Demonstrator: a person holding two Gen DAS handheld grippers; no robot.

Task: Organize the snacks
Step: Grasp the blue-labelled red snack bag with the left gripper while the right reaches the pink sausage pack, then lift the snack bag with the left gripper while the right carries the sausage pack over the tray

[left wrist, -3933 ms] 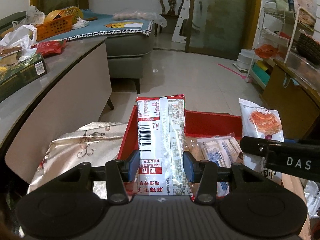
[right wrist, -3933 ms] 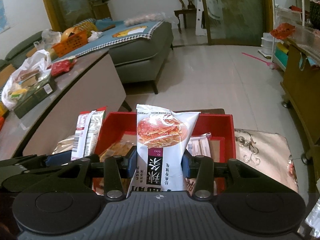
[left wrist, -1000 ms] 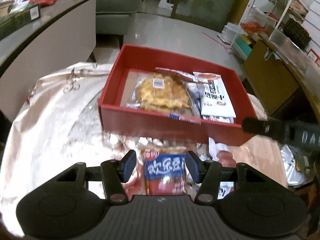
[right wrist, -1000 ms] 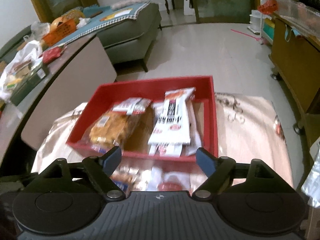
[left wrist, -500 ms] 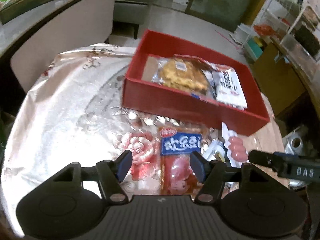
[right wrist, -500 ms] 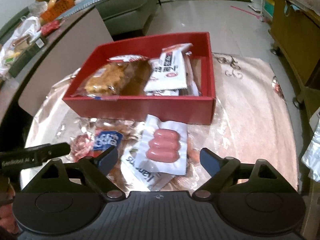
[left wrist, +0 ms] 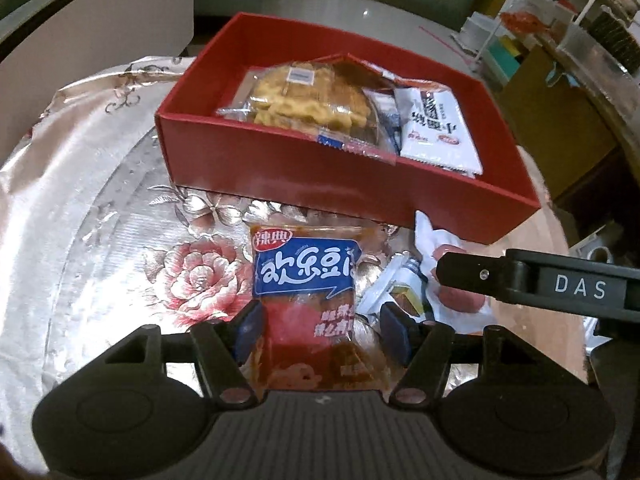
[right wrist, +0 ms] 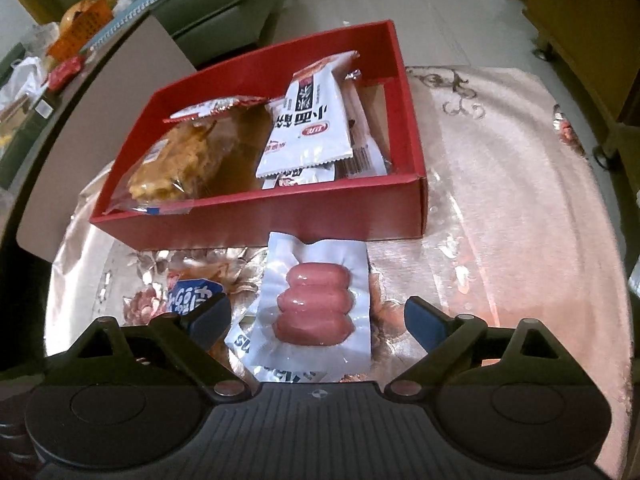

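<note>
A red box (left wrist: pixel 320 176) sits on the flowered tablecloth and holds a yellow cracker pack (left wrist: pixel 308 100) and a white snack packet (left wrist: pixel 436 128); the box also shows in the right wrist view (right wrist: pixel 280 220). My left gripper (left wrist: pixel 322 326) is open, its fingers either side of a blue-labelled red snack bag (left wrist: pixel 308 292) lying in front of the box. My right gripper (right wrist: pixel 318 318) is open wide around a clear pack of pink sausages (right wrist: pixel 316 304), which lies on another white packet (right wrist: pixel 244 344). The right gripper's finger (left wrist: pixel 520 284) shows in the left wrist view.
A shiny flowered cloth (right wrist: pixel 500 200) covers the round table. A grey counter (right wrist: pixel 60 92) with bags stands to the left, a wooden cabinet (right wrist: pixel 580 20) to the right, and a sofa (right wrist: pixel 224 8) beyond.
Both grippers let go of the packets they held over the box, which now lie in it. They drew back and came down, open, around the snack bag and the sausage pack.
</note>
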